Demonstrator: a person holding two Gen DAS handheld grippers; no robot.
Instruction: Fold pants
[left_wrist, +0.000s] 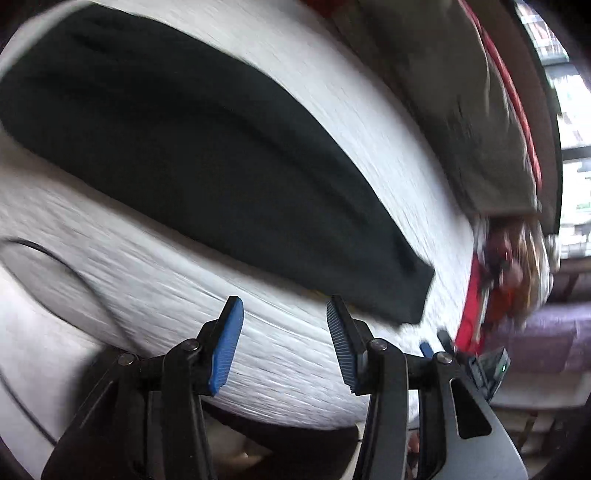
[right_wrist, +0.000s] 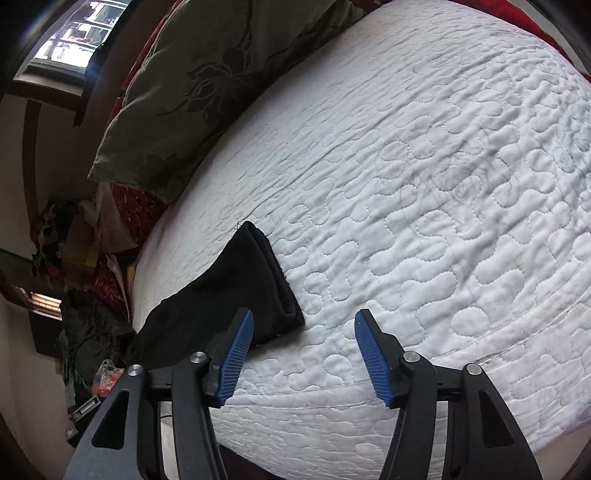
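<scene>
My right gripper (right_wrist: 303, 354) is spread wide and holds nothing; its blue pads (right_wrist: 236, 360) stand apart above the near edge of the mattress (right_wrist: 424, 184). The end of the black pants (right_wrist: 240, 291) lies just beside my left-side finger, to the left and a little ahead, and I see there the layers of cloth lying one on the other. From this end the pants run away to the left, along the near edge of the mattress toward its left corner.

My left gripper (left_wrist: 284, 339) is also spread and empty, above the same white quilted surface. Its picture is blurred. There the pants (left_wrist: 177, 140) are a long dark band: the long axis goes from the upper left down to an end at the lower right, which lies just ahead of my right-side finger.

So I judge that both grippers are near this same end, and the right one looks closer to it. The next fold should carry this end along the long axis to the other one. Both grippers point forward and down to the mattress. A grey-green pillow (right_wrist: 207, 85) lies at the far edge, well apart from the pants.
</scene>
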